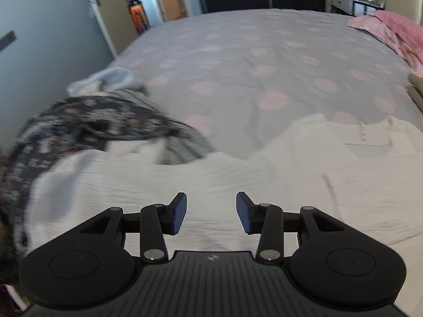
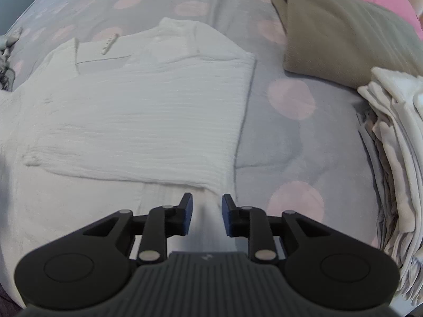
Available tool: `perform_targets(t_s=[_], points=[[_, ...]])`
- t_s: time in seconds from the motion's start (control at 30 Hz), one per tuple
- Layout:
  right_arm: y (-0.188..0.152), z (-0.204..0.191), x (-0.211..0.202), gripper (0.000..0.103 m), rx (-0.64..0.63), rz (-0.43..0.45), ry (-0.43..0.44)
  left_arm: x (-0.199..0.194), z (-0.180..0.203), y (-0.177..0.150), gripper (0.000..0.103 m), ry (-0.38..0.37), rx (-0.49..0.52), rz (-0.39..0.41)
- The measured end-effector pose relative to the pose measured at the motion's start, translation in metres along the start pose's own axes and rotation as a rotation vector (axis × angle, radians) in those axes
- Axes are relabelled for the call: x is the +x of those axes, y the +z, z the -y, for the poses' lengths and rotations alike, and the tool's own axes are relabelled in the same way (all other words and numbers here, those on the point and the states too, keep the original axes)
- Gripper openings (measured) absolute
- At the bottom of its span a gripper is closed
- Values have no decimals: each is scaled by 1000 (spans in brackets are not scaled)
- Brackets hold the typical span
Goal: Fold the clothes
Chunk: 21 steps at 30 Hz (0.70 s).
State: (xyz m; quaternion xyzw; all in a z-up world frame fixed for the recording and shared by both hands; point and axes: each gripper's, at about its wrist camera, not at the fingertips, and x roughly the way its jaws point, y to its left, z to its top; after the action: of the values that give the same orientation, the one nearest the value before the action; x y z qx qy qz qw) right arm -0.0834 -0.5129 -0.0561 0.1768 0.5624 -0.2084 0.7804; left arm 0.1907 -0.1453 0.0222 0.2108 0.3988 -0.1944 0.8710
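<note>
Here, one white ribbed garment [image 2: 137, 121] lies spread on the bed [image 2: 288, 137], a panel folded across it. The right gripper [image 2: 206, 215] sits at its 6 o'clock edge, jaws narrow around a raised ridge of the cloth; contact cannot be told. The left gripper [image 1: 211, 212] hovers over the same garment [image 1: 185, 185], jaws wide and holding nothing. One dark floral garment [image 1: 87, 124] lies at 9 o'clock, one stack of pale folded cloths [image 2: 396, 145] at 3 o'clock, one olive cushion [image 2: 338, 31] at 1 o'clock. No writing is legible.
</note>
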Motion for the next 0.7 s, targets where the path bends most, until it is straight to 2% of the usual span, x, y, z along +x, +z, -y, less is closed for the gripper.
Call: perform_targets(t_s=[0.2, 0.33, 0.47, 0.63, 0.7], points=[[-2, -19, -5, 34, -51, -11, 22, -26, -75, 1, 43, 46, -40, 90], [-1, -30, -3, 35, -71, -22, 24, -36, -116, -7, 44, 63, -105, 144], [2, -40, -3, 44, -84, -23, 29, -28, -143, -23, 47, 92, -109, 131], [5, -48, 3, 44, -78, -39, 37, -5, -154, -40, 47, 130, -57, 83], [4, -52, 6, 44, -83, -48, 34, 4, -156, -44, 46, 171, -52, 73]])
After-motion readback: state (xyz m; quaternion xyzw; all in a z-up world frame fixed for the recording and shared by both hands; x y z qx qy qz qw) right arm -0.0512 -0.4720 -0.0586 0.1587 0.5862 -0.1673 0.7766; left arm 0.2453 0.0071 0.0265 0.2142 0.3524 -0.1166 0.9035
